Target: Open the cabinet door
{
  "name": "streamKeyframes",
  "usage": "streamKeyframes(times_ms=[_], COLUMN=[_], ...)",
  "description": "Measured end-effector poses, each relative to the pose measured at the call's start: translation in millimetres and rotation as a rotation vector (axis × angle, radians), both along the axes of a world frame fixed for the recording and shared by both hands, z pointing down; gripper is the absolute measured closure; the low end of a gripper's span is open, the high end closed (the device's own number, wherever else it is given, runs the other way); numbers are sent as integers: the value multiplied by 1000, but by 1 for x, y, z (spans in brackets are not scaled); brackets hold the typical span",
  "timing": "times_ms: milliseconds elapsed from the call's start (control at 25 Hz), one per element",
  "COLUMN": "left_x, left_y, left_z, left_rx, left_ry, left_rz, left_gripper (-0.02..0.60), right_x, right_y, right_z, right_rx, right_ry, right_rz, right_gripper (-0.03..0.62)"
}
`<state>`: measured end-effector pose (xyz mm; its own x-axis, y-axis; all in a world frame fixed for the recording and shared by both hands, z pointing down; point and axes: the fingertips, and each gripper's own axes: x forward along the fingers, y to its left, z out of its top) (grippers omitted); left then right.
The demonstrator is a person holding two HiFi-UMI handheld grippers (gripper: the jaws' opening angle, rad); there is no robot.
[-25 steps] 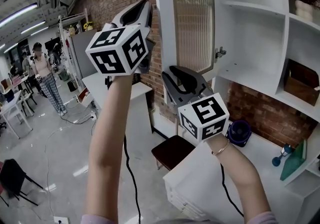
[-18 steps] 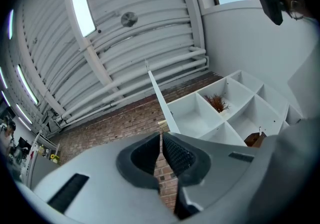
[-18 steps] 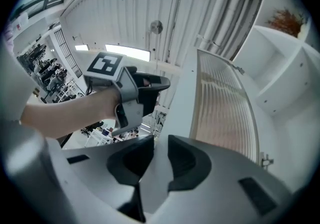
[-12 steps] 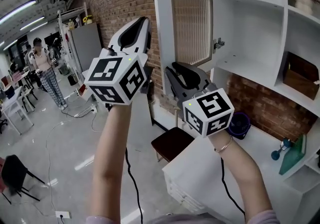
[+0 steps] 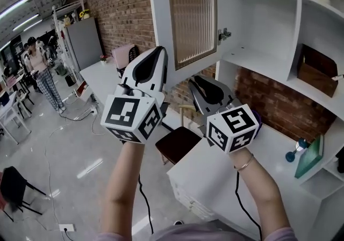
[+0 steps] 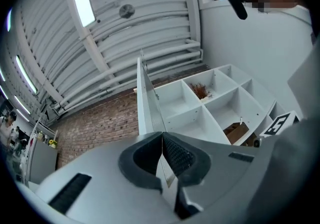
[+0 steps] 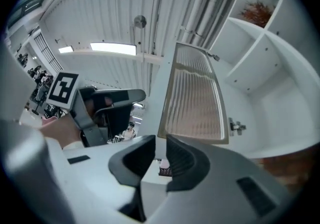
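Observation:
The white cabinet door (image 5: 191,14) with a ribbed glass panel stands swung open to the left of the white shelf unit (image 5: 258,25). My left gripper (image 5: 156,51) is below and left of the door's lower corner, apart from it, jaws shut with nothing between them (image 6: 162,135); the left gripper view shows the door (image 6: 145,98) edge-on above them. My right gripper (image 5: 198,79) sits under the door's bottom edge, not touching it. Its jaws (image 7: 161,143) have just been closing; a narrow gap remains, holding nothing. The door (image 7: 195,98) rises beyond them.
A hinge (image 5: 223,34) sticks out of the cabinet wall. A brown box (image 5: 314,76) sits in a right compartment. A white counter (image 5: 215,181) lies below, with a blue object (image 5: 294,154) and a green one (image 5: 310,156). A dark stool (image 5: 180,143) stands beside it. A person (image 5: 40,70) stands far left.
Both grippers have dropped lower and away from the door. The left one came down from the height of the door's edge to below its corner. The door stays open.

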<state>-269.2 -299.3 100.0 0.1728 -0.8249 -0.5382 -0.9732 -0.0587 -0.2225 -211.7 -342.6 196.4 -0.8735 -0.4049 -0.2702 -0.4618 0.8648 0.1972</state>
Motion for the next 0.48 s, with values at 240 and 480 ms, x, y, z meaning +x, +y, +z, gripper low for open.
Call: streamKeyframes(times_ms=[240, 480], left_x=[24, 43], left_y=[-11, -22], left_z=[65, 121], left_rx=[-101, -208], left_ry=[21, 21], left_rz=[28, 44], left_gripper=[578, 578], right_x=[32, 67], right_y=[-7, -13], right_z=[34, 68], right_rx=[-56, -122], right_ry=[27, 39], right_rz=[47, 103], right_gripper=[536, 539])
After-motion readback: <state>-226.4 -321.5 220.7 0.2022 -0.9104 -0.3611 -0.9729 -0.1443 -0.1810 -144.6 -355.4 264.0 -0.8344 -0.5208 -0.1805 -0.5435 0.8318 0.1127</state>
